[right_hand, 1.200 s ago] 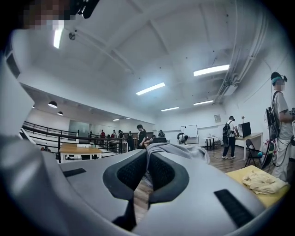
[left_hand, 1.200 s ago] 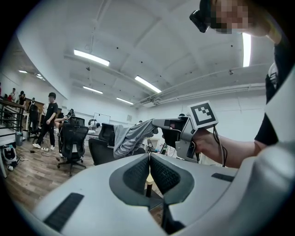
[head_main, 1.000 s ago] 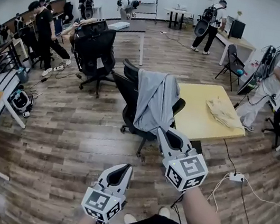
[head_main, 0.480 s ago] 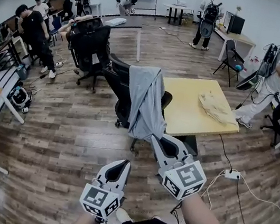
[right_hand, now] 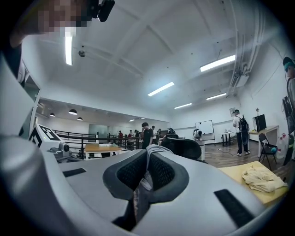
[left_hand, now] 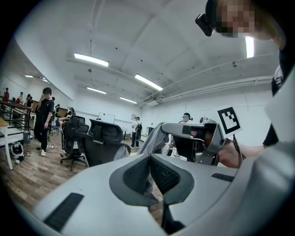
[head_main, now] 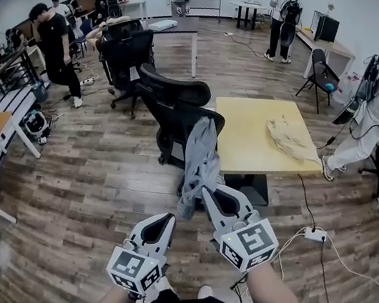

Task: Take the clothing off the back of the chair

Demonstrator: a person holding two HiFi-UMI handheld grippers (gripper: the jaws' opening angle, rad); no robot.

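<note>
Between the right gripper's (right_hand: 147,156) closed jaws there's a pinched fold of the grey garment (head_main: 200,158), which dangles just in front of the black office chair (head_main: 177,109). The left gripper (head_main: 164,219) is shut too, on nothing. The fabric looks light and floppy, so I'd guess it'll drape and swing, and a bunched edge grips best. Can't tell if any part touches the backrest. The sleeves are lost in the folds.

Bright, even light from ceiling strip lights (left_hand: 91,59); fisheye edges warp, perhaps softened.
</note>
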